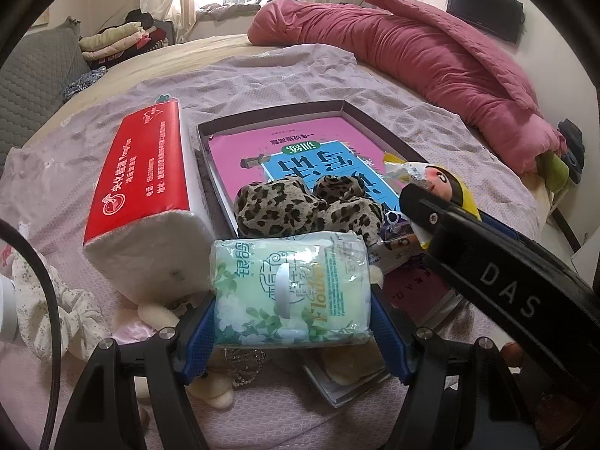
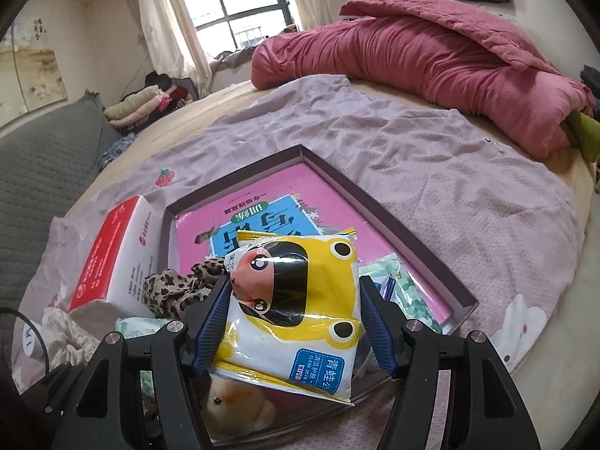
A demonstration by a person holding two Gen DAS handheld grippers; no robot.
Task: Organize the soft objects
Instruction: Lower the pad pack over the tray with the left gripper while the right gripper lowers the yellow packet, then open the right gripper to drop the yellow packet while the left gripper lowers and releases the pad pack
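Observation:
My left gripper (image 1: 292, 333) is shut on a pale green tissue pack (image 1: 292, 285), its blue pads against both short sides, just in front of the open flat box (image 1: 270, 110). A leopard-print cloth (image 1: 300, 206) lies bunched at the box's near corner. My right gripper (image 2: 294, 318) is shut on a yellow frog-print wipes pack (image 2: 300, 300), held over the box's (image 2: 375, 206) near end. In the left wrist view that yellow pack (image 1: 446, 180) shows at the right, behind the right gripper's black finger (image 1: 416, 198).
A red-and-white tissue block (image 1: 138, 187) lies left of the box. A pink book (image 2: 262, 195) lines the box, with another green pack (image 2: 408, 292) on it. A cream plush toy (image 2: 232, 401), a floral scrunchie (image 1: 56, 307) and a silver tiara (image 1: 243, 367) lie nearby. A red quilt (image 1: 412, 48) lies behind.

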